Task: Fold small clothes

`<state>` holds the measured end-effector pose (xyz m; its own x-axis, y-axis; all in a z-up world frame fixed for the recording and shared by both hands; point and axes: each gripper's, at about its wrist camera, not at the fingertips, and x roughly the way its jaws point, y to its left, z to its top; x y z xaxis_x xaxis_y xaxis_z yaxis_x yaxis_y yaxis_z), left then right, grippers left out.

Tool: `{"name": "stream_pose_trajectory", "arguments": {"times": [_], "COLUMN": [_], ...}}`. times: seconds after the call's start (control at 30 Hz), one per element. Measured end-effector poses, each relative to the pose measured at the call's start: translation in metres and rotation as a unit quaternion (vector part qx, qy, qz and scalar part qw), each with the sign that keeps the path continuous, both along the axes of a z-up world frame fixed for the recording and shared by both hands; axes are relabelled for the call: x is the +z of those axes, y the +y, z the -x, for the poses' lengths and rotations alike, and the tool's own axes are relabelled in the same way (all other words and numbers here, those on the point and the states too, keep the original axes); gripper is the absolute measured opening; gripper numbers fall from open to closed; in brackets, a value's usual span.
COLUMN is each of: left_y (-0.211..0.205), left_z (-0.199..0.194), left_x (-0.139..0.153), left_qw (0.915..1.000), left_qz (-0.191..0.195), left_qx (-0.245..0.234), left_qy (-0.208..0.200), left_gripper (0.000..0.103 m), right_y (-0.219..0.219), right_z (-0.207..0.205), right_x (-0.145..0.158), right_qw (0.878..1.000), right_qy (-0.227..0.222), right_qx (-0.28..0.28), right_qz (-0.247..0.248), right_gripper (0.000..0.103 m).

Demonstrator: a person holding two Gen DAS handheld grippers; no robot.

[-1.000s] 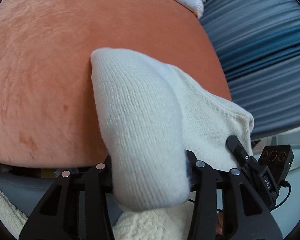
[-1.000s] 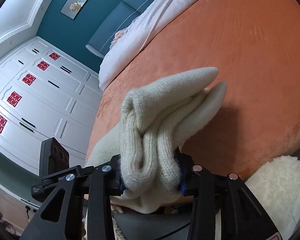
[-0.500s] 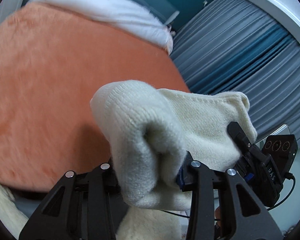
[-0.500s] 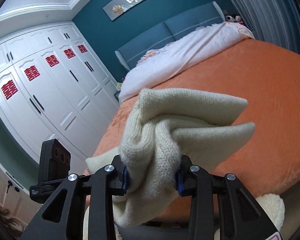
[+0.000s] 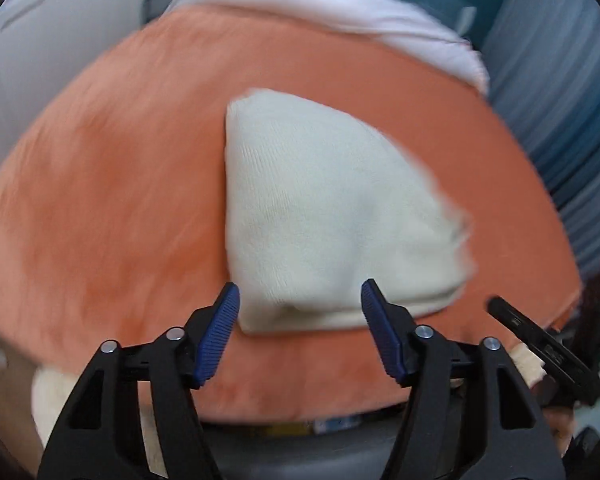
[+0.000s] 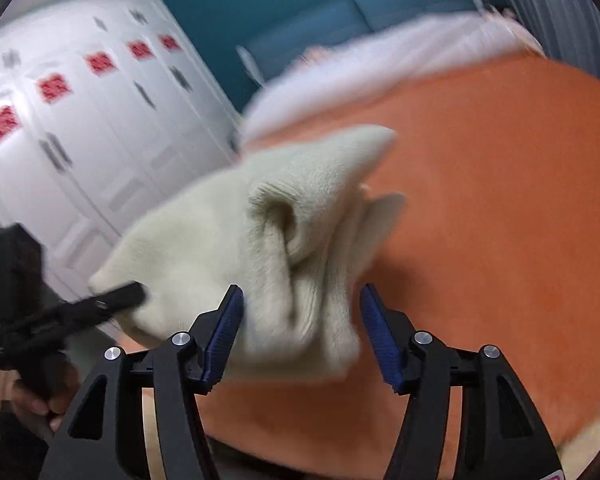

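The cream knitted garment [image 5: 332, 216] lies folded into a thick wedge on the orange bedspread [image 5: 112, 200], just ahead of the left gripper [image 5: 300, 308], whose jaws have just been opening — the blue pads [image 5: 220, 332] stand apart, with the near folded edge of the knit showing between their tips but not pressed by them. From the right wrist view the same garment [image 6: 260, 240] bunches up in front of the right gripper [image 6: 300, 308]; its jaws too have just been opening, and the ribbed hem sits between the pads [image 6: 380, 336], the right pad clear of it (contact at the left pad is too blurred to tell). Beyond the garment lie a white quilt [image 5: 340, 24] and a white wardrobe [image 6: 80, 112].
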<state>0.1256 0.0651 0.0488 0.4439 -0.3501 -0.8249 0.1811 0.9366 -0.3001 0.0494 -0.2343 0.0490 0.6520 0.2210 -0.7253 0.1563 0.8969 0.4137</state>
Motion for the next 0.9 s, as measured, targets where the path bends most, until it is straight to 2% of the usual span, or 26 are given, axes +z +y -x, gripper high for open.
{"name": "stream_pose_trajectory", "arguments": {"times": [0.03,0.07,0.2,0.27,0.3,0.37,0.43,0.5,0.57,0.6,0.63,0.8,0.83,0.9], "left_y": [0.009,0.015,0.011,0.005,-0.001,-0.005,-0.006,-0.003,0.004,0.008,0.014,0.018,0.020,0.021], "left_z": [0.007,0.013,0.026,0.030,0.028,0.023,0.019,0.013,0.004,-0.001,-0.004,-0.007,-0.007,-0.007], "left_x": [-0.004,-0.004,0.007,0.006,0.006,-0.004,-0.017,-0.030,-0.032,-0.030,-0.028,-0.033,-0.037,-0.046], "left_qw": [0.9997,0.9992,0.9984,0.9990,0.9988,0.9968,0.9942,0.9918,0.9926,0.9942,0.9954,0.9946,0.9953,0.9954], "left_qz": [0.018,0.030,0.025,0.003,-0.019,-0.066,-0.097,-0.121,-0.118,-0.105,-0.092,-0.103,-0.096,-0.094], "left_qx": [0.014,0.024,0.041,0.027,0.018,-0.007,-0.023,-0.018,-0.003,0.005,0.011,0.004,0.007,0.012], "left_qy": [-0.002,-0.008,-0.031,-0.035,-0.041,-0.045,-0.042,-0.036,-0.027,-0.025,-0.023,-0.010,-0.001,0.017], "left_gripper": [0.060,0.063,0.069,0.072,0.072,0.072,0.071,0.069,0.057,0.057,0.057,0.054,0.054,0.054], "right_y": [-0.004,-0.006,-0.007,-0.007,-0.005,-0.002,0.005,0.016,0.024,0.026,0.028,0.032,0.031,0.028], "right_z": [0.014,0.027,0.046,0.036,0.024,0.005,-0.016,-0.030,-0.039,-0.042,-0.044,-0.036,-0.033,-0.038], "right_x": [-0.018,-0.025,-0.008,0.004,0.008,0.002,-0.012,-0.020,-0.025,-0.026,-0.026,0.017,0.018,-0.003], "right_qw": [1.000,0.999,1.000,1.000,1.000,0.999,0.997,0.996,0.997,0.997,0.997,1.000,1.000,0.999], "right_qy": [0.022,0.028,0.014,-0.001,-0.002,0.007,0.033,0.052,0.058,0.060,0.056,-0.015,-0.016,0.024], "right_qx": [-0.008,-0.016,-0.005,0.000,0.000,0.004,0.012,0.011,0.011,0.010,0.012,0.019,0.017,0.015], "right_qz": [-0.014,-0.017,0.010,0.000,-0.015,-0.052,-0.075,-0.065,-0.056,-0.053,-0.051,-0.004,0.005,0.015], "right_gripper": [0.045,0.045,0.045,0.045,0.045,0.046,0.046,0.045,0.044,0.039,0.015,0.011,0.010,0.010]}}
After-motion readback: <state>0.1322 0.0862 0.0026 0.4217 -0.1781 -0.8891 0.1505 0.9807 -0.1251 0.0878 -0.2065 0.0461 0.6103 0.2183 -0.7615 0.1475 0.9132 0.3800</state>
